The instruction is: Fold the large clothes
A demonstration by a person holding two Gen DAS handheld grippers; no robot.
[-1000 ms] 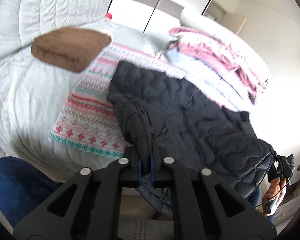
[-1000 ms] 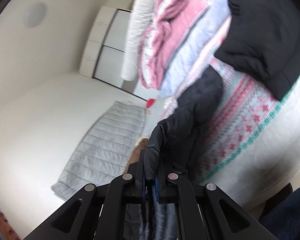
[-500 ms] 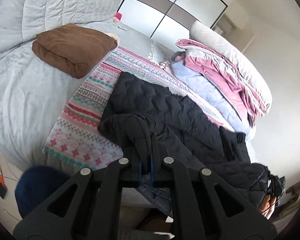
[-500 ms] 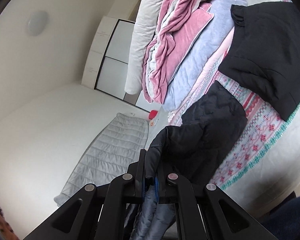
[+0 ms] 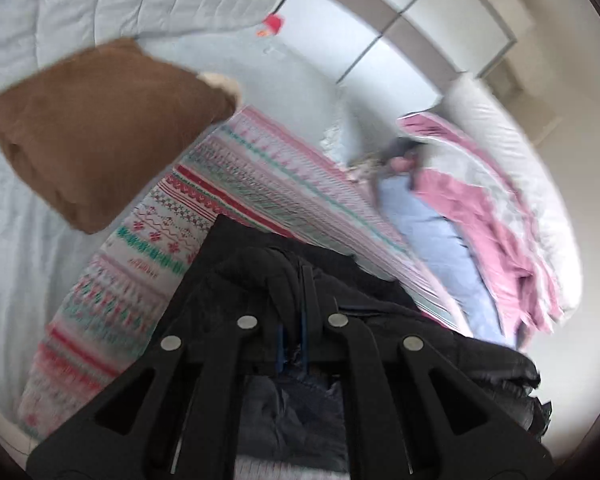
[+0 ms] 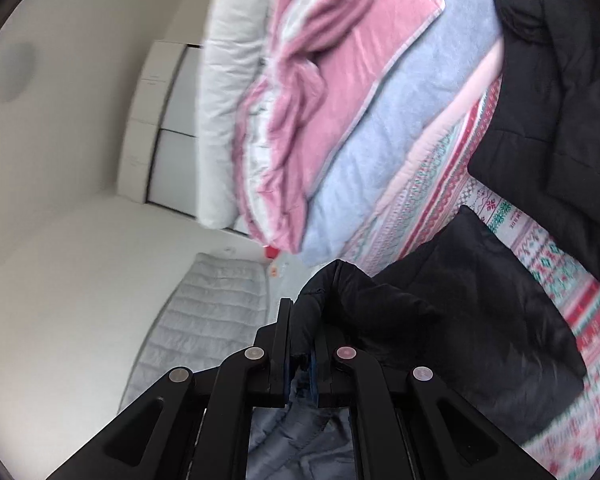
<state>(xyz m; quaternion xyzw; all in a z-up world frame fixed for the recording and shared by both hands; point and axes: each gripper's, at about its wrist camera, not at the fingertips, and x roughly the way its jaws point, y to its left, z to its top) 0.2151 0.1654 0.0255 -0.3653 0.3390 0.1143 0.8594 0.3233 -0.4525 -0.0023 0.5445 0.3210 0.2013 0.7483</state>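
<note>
A black quilted jacket [image 5: 364, 292] with a grey lining lies partly on a patterned blanket [image 5: 148, 248] on the bed. My left gripper [image 5: 292, 304] is shut on a bunched fold of the jacket. My right gripper [image 6: 302, 328] is shut on another edge of the same jacket [image 6: 468, 312], and the grey lining hangs below the fingers. Another part of the black jacket [image 6: 560, 100] lies further up the blanket [image 6: 432, 196] in the right wrist view.
A folded brown garment [image 5: 100, 128] lies on the grey bedspread [image 5: 16, 240] at left. A pile of pink, blue and white bedding [image 5: 480, 208] lies at the right, also shown in the right wrist view [image 6: 332, 92]. White wardrobe doors [image 5: 380, 28] stand behind.
Both grippers have moved forward over the bed, carrying the jacket edges with them. The brown garment and the bedding pile look nearer. Both grips stay shut.
</note>
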